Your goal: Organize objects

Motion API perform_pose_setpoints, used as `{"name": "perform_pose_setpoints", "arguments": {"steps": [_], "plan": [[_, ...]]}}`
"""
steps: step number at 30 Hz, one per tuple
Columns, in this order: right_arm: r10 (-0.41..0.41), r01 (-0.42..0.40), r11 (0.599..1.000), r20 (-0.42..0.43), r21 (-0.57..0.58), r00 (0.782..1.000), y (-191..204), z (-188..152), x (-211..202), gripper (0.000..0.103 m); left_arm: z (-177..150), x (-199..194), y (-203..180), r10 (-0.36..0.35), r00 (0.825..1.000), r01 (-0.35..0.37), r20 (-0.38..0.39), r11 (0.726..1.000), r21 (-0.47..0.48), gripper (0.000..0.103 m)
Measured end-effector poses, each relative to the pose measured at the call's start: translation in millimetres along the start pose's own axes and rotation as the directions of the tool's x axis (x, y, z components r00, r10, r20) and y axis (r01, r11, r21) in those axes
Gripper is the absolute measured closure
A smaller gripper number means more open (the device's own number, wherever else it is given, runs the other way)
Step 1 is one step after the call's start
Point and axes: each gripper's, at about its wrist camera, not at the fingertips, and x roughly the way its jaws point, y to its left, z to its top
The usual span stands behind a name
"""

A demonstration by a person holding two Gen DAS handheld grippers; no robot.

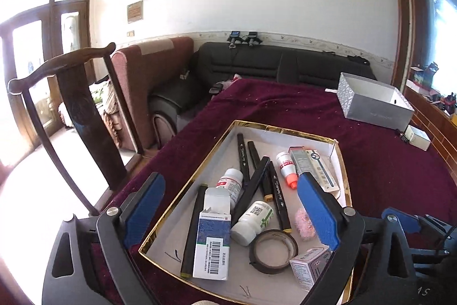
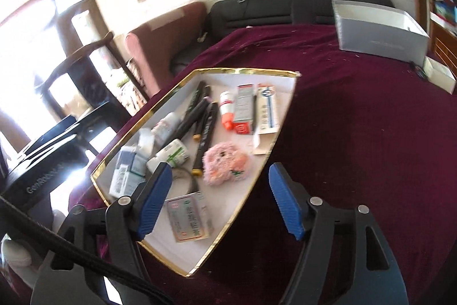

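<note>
A gold-rimmed white tray [image 1: 285, 130] lies on the maroon tablecloth and also shows in the right wrist view [image 2: 242, 72]. It holds several black markers [image 1: 242, 153], white pill bottles [image 1: 252, 219], a blue-white medicine box [image 1: 212, 245], a tape roll [image 1: 272, 250], a silver box [image 1: 311, 267], a red-capped tube [image 1: 287, 169] and a pink fluffy toy [image 2: 225, 163]. My left gripper [image 1: 231, 213] is open, hovering above the tray's near half, empty. My right gripper [image 2: 220, 202] is open over the tray's near right corner, empty.
An open silver-grey box [image 1: 374, 102] stands at the table's far right, with a small white box [image 1: 418, 137] beside it. A dark wooden chair [image 1: 71, 105] stands left of the table. Sofas [image 1: 257, 65] lie behind it.
</note>
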Motion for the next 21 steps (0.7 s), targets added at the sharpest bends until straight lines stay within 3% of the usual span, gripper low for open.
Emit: {"name": "perform_pose_setpoints", "arguments": {"steps": [3, 6, 13, 21], "plan": [[-0.054, 0.053, 0.998, 0.033, 0.027, 0.998, -11.7, 1.6, -6.6, 0.033, 2.3, -0.8, -2.3, 0.033, 0.999, -0.033, -0.006, 0.999, -0.010, 0.012], [-0.108, 0.105, 0.994, 0.061, 0.038, 0.992, -19.9, 0.4, -14.1, 0.031, 4.7, -1.2, -3.6, 0.021, 1.000, -0.021, -0.017, 0.999, -0.034, 0.012], [-0.102, 0.100, 0.994, 0.055, 0.052, 0.993, -28.7, 1.4, -12.4, 0.031, 3.6, -6.3, -13.7, 0.003, 1.000, -0.003, -0.028, 1.000, -0.018, 0.012], [-0.110, 0.114, 0.992, 0.070, -0.056, 0.991, -4.5, 23.2, -16.3, 0.027, 7.1, -19.9, -10.2, 0.035, 0.999, -0.035, -0.014, 0.999, -0.024, 0.012]]}}
